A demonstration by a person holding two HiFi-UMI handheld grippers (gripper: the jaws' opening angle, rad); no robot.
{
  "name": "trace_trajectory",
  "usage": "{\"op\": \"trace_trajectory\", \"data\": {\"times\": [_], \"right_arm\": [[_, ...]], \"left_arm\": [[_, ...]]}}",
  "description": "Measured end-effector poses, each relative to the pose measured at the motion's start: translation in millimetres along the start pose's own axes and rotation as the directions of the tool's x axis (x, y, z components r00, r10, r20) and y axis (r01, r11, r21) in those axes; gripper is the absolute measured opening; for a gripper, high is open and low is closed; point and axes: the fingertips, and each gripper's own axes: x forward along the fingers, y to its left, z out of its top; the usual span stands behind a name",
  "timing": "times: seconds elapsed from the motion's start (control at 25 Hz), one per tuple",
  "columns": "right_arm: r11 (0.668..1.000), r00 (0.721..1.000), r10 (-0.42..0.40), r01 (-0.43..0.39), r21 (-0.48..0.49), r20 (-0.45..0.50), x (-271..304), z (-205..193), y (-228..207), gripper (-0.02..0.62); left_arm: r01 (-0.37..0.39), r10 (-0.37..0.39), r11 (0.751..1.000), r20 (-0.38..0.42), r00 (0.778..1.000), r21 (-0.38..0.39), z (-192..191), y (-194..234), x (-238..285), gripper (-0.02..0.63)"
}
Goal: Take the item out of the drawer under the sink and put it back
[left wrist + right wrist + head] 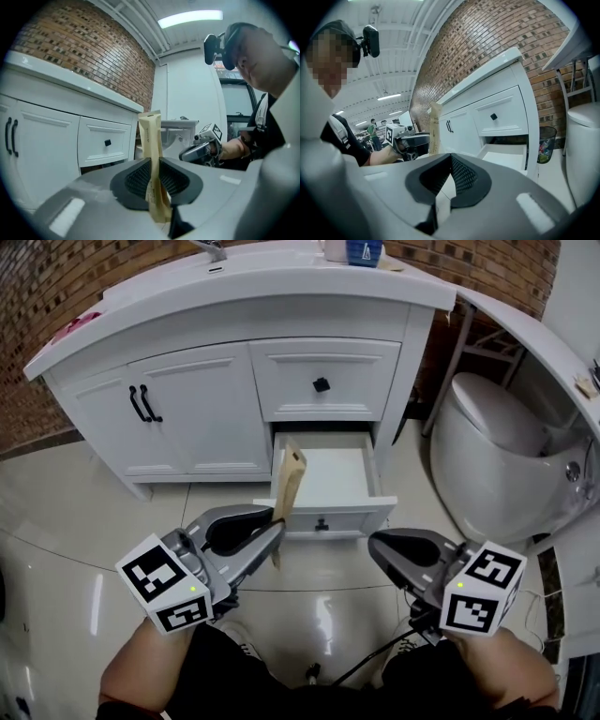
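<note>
1. Pinching a tan paper packet (289,482) near its lower end, the left gripper (274,529) holds it upright, long axis near vertical.
2. The open lower drawer (330,517) lies just ahead, slightly right.
3. The right gripper (378,544) is pressed together, empty.

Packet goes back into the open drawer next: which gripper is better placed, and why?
Left. The left gripper has its jaws clamped on the packet, right by the open drawer. The right gripper is shut and empty.
</note>
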Motion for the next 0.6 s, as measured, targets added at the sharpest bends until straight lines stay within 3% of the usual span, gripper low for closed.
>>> {"op": "trace_trajectory", "data": {"times": [0.12,0.32,0.6], "right_arm": [[1.000,1.000,0.003,-0.003,-0.004,-0.005,-0.3,-1.0,1.4,0.003],[1.000,1.000,0.011,-0.011,-0.009,-0.015,2.2,-2.6,2.8,0.003],[1.000,0.999,0.016,-0.017,-0.011,-0.029,5.8,-4.7,5.0,0.003]], "left_arm": [[0.024,-0.024,1.000,0.007,1.000,-0.013,-2.3,-3.0,-1.4,0.060],[0.081,-0.081,0.996,-0.014,0.997,0.028,-3.7,-19.7,-3.4,0.060],[0.058,-0.056,0.996,-0.029,0.998,0.072,-5.5,-20.9,-7.0,0.061]]}}
